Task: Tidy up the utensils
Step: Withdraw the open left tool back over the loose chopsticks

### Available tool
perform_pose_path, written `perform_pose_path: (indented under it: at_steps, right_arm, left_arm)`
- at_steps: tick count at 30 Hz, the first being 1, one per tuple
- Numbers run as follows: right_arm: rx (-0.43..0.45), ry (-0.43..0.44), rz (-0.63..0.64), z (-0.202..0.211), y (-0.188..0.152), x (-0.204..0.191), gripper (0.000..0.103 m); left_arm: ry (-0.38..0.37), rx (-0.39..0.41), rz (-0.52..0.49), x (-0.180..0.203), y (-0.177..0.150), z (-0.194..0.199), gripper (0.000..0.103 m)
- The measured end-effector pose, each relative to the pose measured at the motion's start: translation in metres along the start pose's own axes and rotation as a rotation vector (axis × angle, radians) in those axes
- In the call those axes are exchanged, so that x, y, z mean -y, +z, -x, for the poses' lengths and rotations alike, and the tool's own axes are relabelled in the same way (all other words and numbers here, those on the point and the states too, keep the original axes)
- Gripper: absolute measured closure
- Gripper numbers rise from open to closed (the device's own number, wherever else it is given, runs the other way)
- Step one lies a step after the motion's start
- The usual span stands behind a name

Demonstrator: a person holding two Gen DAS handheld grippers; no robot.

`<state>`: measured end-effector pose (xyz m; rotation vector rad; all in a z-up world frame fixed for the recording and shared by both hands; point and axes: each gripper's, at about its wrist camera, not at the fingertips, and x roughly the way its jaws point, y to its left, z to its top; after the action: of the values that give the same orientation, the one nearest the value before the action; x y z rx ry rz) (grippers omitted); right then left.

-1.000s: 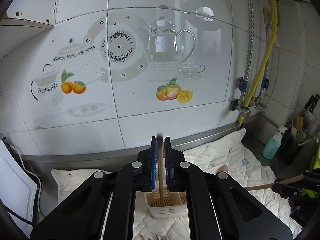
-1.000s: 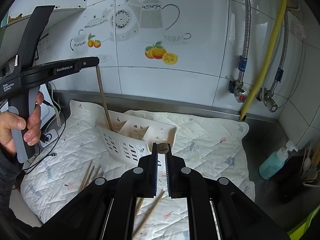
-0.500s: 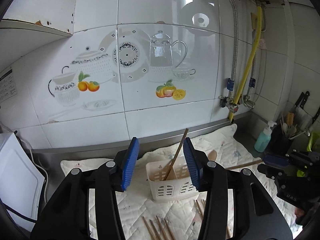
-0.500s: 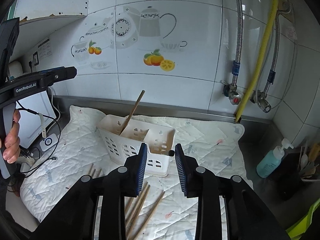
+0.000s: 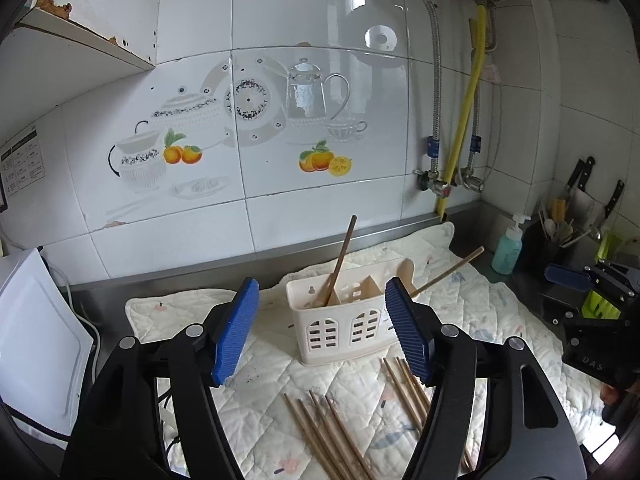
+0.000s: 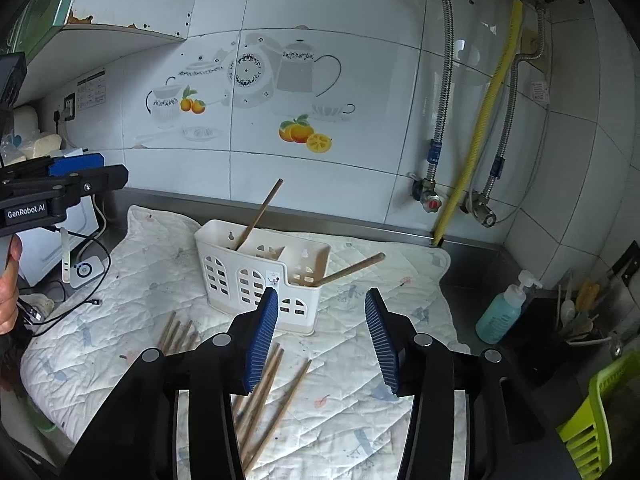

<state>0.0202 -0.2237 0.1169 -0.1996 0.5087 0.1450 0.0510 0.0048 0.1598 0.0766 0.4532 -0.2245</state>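
A white slotted utensil caddy (image 5: 344,320) (image 6: 260,276) stands on a quilted mat (image 5: 256,376) (image 6: 352,400). One wooden chopstick (image 5: 340,260) (image 6: 260,214) leans in its left compartment. A wooden spoon handle (image 5: 448,272) (image 6: 348,268) leans out of the right compartment. Several loose chopsticks (image 5: 324,436) (image 6: 264,392) lie on the mat in front of the caddy. My left gripper (image 5: 320,332) is open and empty, held back from the caddy. My right gripper (image 6: 320,340) is open and empty, also short of the caddy.
A tiled wall with pipes and a yellow hose (image 5: 464,120) rises behind. A blue soap bottle (image 5: 508,248) (image 6: 504,312) and a dark utensil holder (image 5: 556,240) stand at the right. A white appliance (image 5: 36,340) and cables (image 6: 80,272) are at the left. A green rack (image 6: 596,420) sits low right.
My left gripper let go of the chopstick, which now leans in the caddy. My right gripper released the spoon into the caddy. Both opened wide and drew back.
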Motion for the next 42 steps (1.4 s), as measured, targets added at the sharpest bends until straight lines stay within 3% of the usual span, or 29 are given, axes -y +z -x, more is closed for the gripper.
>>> perform_pose_path:
  at_steps: [4,11,22,42]
  right_arm:
    - [-0.009,-0.071,-0.051,0.004,-0.008,-0.003,0.054]
    - [-0.065,-0.172,-0.128,-0.003,-0.024,-0.009,0.054]
    - [-0.109,-0.208,-0.132,-0.017,-0.028,-0.024,0.054]
    - [-0.138,-0.215,-0.145,-0.029,-0.032,-0.023,0.054]
  left_arm:
    - [-0.057,0.011,0.023,-0.011,-0.004,-0.006,0.033]
    - [-0.082,-0.003,0.016,-0.021,-0.009,-0.032,0.033]
    - [-0.142,-0.014,0.024,-0.026,-0.013,-0.048,0.031]
    - [-0.138,-0.046,0.033,-0.029,-0.019,-0.067,0.031]
